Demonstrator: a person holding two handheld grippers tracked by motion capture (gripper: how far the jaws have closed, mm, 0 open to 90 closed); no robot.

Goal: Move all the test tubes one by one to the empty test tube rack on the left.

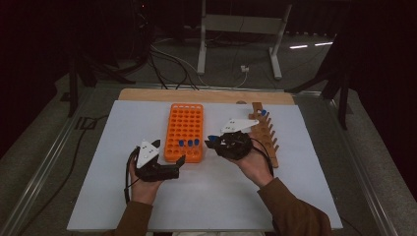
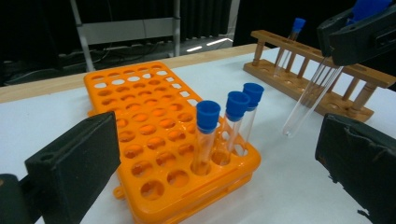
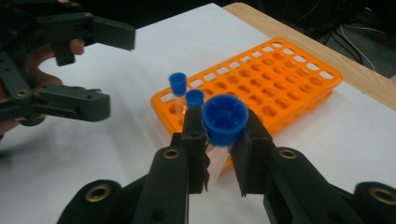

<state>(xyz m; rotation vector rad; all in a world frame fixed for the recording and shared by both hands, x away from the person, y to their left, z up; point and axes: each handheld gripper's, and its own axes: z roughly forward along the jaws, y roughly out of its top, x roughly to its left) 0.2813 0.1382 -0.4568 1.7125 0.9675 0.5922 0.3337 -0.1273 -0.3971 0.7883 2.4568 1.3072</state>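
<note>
Near the orange plastic tube rack's (image 1: 184, 132) front edge, the right gripper (image 3: 219, 140) is clamping a blue-capped clear test tube (image 3: 224, 122) for slotting, while the left gripper (image 1: 169, 169), jaws apart, is waiting alongside.

- I see the test tube (image 3: 223, 122), clear glass with a blue cap, clamped just under the cap in my right claw (image 1: 212, 141) and hanging tilted above the table, just beside the rack's near right corner.
- The orange rack (image 2: 154, 126) lies flat on the table, three blue-capped tubes (image 2: 206, 135) upright in its near row.
</note>
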